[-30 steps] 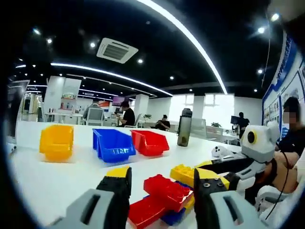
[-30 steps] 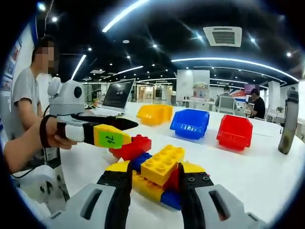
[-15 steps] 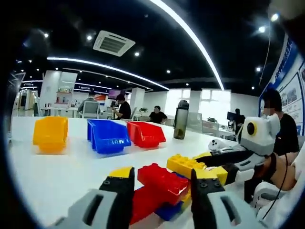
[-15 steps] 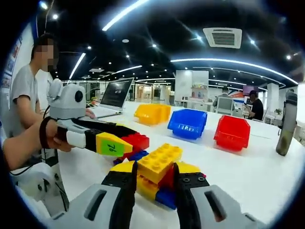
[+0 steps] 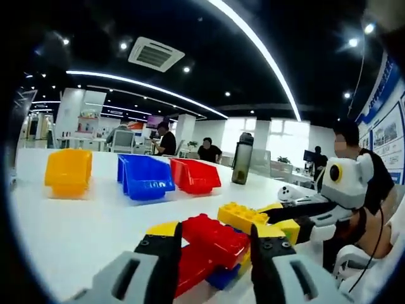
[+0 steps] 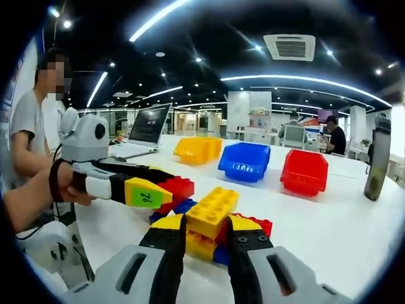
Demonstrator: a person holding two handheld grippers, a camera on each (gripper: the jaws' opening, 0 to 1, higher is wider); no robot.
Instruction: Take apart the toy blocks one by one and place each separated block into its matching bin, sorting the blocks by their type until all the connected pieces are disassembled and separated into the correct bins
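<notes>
The white bench carries everything here, and across it, well apart from the work, stand three bins side by side: a yellow bin, a blue bin and a red bin; a dark bottle stands just past the red one. Nearer the person lies the block cluster, red, yellow and blue toy bricks still joined and resting on the bench. The two claws come at it from opposite ends. The left claw has the red block between its jaws, which look to press on the block's sides, so I judge it gripping that brick. The right claw brackets the yellow block on top of the cluster in the same way, jaws narrowed around it and apparently touching. The yellow block's long axis runs away from the right claw, along the line of its jaws, while the red block lies slantwise across the cluster toward the left claw. With each claw holding its own end, separation probably calls for pulling the two apart against each other.
</notes>
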